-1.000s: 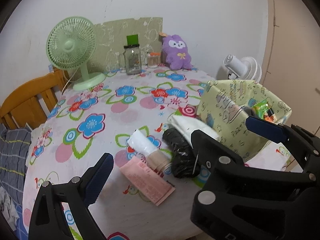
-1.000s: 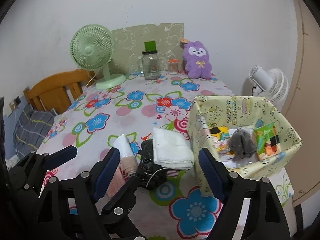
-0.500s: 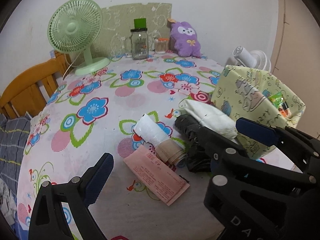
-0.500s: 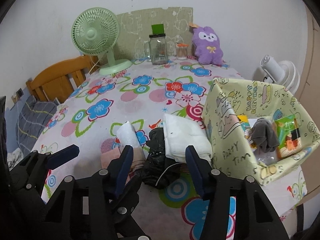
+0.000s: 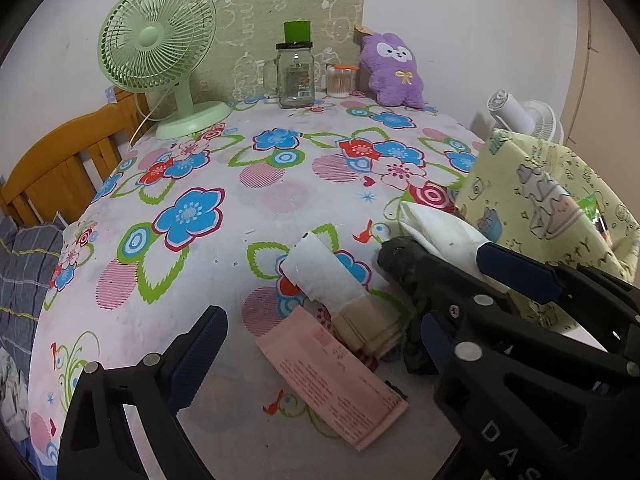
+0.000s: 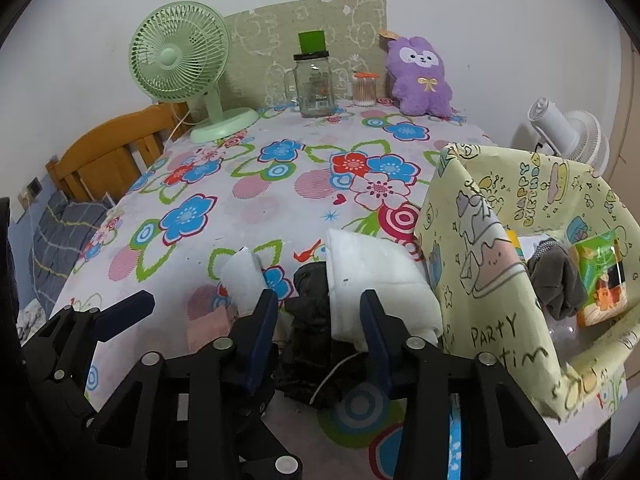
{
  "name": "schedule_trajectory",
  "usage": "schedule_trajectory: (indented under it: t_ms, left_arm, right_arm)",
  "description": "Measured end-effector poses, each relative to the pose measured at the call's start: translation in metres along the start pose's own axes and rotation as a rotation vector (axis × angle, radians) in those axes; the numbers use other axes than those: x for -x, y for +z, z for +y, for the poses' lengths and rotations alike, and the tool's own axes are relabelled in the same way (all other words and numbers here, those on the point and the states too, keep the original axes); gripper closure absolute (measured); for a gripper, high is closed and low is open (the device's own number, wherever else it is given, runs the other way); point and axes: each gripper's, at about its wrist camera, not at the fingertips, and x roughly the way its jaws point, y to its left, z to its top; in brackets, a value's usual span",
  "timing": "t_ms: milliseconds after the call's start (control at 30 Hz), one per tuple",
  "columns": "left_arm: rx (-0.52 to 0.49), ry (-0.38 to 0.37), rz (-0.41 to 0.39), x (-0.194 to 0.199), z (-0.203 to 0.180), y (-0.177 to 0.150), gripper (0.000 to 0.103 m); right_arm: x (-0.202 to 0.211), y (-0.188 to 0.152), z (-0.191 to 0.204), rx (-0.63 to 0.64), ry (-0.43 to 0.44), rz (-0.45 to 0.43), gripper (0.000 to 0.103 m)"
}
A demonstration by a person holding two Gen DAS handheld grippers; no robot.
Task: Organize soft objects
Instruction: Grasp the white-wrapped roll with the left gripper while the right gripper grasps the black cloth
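A crumpled black soft item (image 6: 310, 312) lies on the floral tablecloth beside a folded white cloth (image 6: 374, 276) and a white-and-beige rolled sock (image 5: 328, 280). A pink paper packet (image 5: 332, 376) lies in front of the sock. My right gripper (image 6: 320, 336) is open, its fingers either side of the black item and the white cloth's near edge. My left gripper (image 5: 360, 300) is open and empty, low over the packet and sock. The yellow patterned box (image 6: 480, 280) at the right holds a grey soft item (image 6: 554, 276) and a green packet (image 6: 602, 280).
A green desk fan (image 6: 180, 64), a glass jar (image 6: 314, 84), a small cotton-swab jar (image 6: 364, 88) and a purple plush (image 6: 422, 76) stand at the table's far edge. A wooden chair (image 5: 60, 164) is at the left, a white fan (image 6: 568, 132) behind the box.
Both grippers have moved forward and down toward the pile. The right gripper's fingers have narrowed and now straddle the black item. The left gripper stays wide open.
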Motion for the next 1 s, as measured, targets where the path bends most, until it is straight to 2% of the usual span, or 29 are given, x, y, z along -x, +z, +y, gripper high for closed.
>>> schedule_trajectory:
  t_ms: [100,167,633,667,700,733,767,833,1000]
  left_arm:
    - [0.009,0.003,0.004,-0.006,0.001,0.004,0.005]
    - [0.012,0.009,0.006,-0.009,0.002,0.006,0.005]
    - [0.022,0.017,0.05,-0.039,0.002,0.015,0.006]
    - [0.027,0.01,0.052,-0.04,0.002,0.015,0.009]
    - [0.039,-0.003,0.057,-0.041,0.004,0.015,0.021]
    - [0.048,-0.014,0.075,-0.044,0.005,0.015,0.037]
    - [0.05,-0.02,0.095,-0.047,0.005,0.015,0.04]
    - [0.029,-0.004,0.078,-0.046,0.002,0.014,0.049]
    - [0.018,-0.021,0.071,-0.044,-0.001,0.014,0.072]
  right_arm:
    - [-0.005,0.003,-0.002,-0.008,0.001,0.002,0.065]
    - [-0.009,0.005,-0.004,-0.012,0.0,0.002,0.073]
    - [-0.036,0.011,-0.015,-0.046,-0.019,0.046,0.09]
    - [-0.037,0.012,-0.015,-0.046,-0.018,0.048,0.092]
    - [-0.037,0.012,-0.015,-0.047,-0.016,0.047,0.094]
    - [-0.037,0.012,-0.015,-0.049,-0.015,0.045,0.096]
    - [-0.038,0.013,-0.015,-0.05,-0.014,0.048,0.096]
    - [-0.041,0.012,-0.013,-0.043,-0.013,0.059,0.097]
    - [-0.044,0.012,-0.014,-0.054,-0.001,0.077,0.099]
